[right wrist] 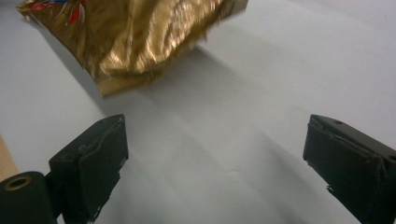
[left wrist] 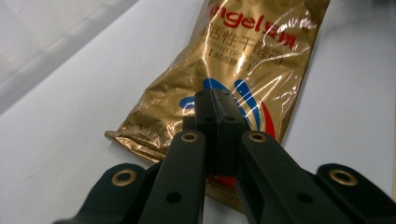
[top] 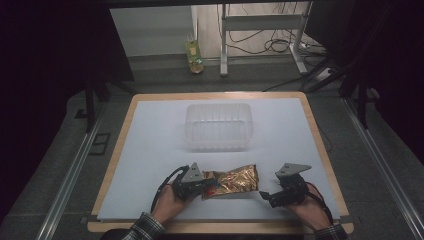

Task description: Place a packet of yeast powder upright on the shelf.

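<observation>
The gold foil packet (top: pixel 233 180) is lying flat on the white sheet covering the table (top: pixel 150 150), close to the person's edge at about 6 o'clock. The left gripper (top: pixel 206 186) is sitting at the packet's 9 o'clock end, and in the left gripper view its jaws are pressed together over the packet's printed end (left wrist: pixel 252 60), beside the bottom seam. They are closed as far as they go, and appear to be pinching a fold of the foil there, which would anchor that end; how much foil is really caught between the pads is hard to tell.

The right gripper (top: pixel 266 196) is resting on the table at about 3 o'clock of the packet, a little apart from its far corner. In the right gripper view its jaws are standing wide apart with nothing between them, and the packet's crinkled end (right wrist: pixel 135 42) is lying just ahead of them. It looks to be waiting its turn, aimed at the free end.

The clear plastic tub (top: pixel 218 126) is standing at 12 o'clock from the packet, well apart, mouth up and unobstructed, likely the place the packet is meant for. Lifting by one end only could let the packet sag.
</observation>
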A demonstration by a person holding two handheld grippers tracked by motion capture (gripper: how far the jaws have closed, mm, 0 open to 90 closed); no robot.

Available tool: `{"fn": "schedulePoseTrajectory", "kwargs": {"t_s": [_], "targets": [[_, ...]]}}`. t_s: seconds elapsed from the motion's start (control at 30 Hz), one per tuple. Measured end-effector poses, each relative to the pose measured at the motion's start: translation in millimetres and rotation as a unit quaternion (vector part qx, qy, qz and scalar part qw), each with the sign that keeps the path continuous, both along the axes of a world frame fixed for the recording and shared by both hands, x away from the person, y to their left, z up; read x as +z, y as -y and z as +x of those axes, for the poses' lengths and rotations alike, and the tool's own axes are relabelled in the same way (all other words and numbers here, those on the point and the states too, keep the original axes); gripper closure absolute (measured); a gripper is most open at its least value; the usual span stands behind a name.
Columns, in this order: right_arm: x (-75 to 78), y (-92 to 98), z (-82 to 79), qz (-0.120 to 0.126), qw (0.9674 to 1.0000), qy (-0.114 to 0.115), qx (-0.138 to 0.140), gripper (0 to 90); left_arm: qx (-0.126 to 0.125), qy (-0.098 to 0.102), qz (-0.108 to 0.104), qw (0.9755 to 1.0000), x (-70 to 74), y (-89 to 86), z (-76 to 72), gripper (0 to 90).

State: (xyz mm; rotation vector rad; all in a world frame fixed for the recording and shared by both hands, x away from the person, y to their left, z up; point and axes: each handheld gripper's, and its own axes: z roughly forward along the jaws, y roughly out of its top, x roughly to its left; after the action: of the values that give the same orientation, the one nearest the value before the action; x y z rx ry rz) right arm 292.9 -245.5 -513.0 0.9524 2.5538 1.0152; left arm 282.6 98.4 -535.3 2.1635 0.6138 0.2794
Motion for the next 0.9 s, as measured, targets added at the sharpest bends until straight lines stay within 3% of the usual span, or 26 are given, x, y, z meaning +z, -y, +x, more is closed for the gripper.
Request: {"fn": "schedulePoseTrajectory", "kwargs": {"t_s": [0.27,0.3,0.33,0.37,0.57,0.9], "targets": [[0.4,-5.4,-0.3,0.011,0.9998,-0.016,0.008,6.0,0.007,0.001,0.014,0.9999,-2.5,-5.9,-3.0,89.8],[0.1,-7.2,-0.1,0.013,0.9997,-0.020,0.010,5.5,0.009,0.001,0.056,0.9984,-7.5,-6.2,-2.9,89.8],[0.1,-7.2,-0.1,0.013,0.9997,-0.020,0.010,5.5,0.009,0.001,0.056,0.9984,-7.5,-6.2,-2.9,89.8],[-0.2,-8.1,0.0,0.014,0.9996,-0.022,0.013,5.4,0.014,-0.001,0.041,0.9991,-9.5,-8.8,-3.9,89.8],[-2.5,-17.7,1.7,0.024,0.9981,-0.044,0.034,4.2,0.007,-0.001,0.048,0.9988,-8.3,-7.5,-2.7,89.8],[-2.2,-37.5,4.4,0.030,0.9962,-0.057,0.057,4.4,0.005,-0.004,0.043,0.9990,-8.8,-8.7,-1.8,89.7]]}}
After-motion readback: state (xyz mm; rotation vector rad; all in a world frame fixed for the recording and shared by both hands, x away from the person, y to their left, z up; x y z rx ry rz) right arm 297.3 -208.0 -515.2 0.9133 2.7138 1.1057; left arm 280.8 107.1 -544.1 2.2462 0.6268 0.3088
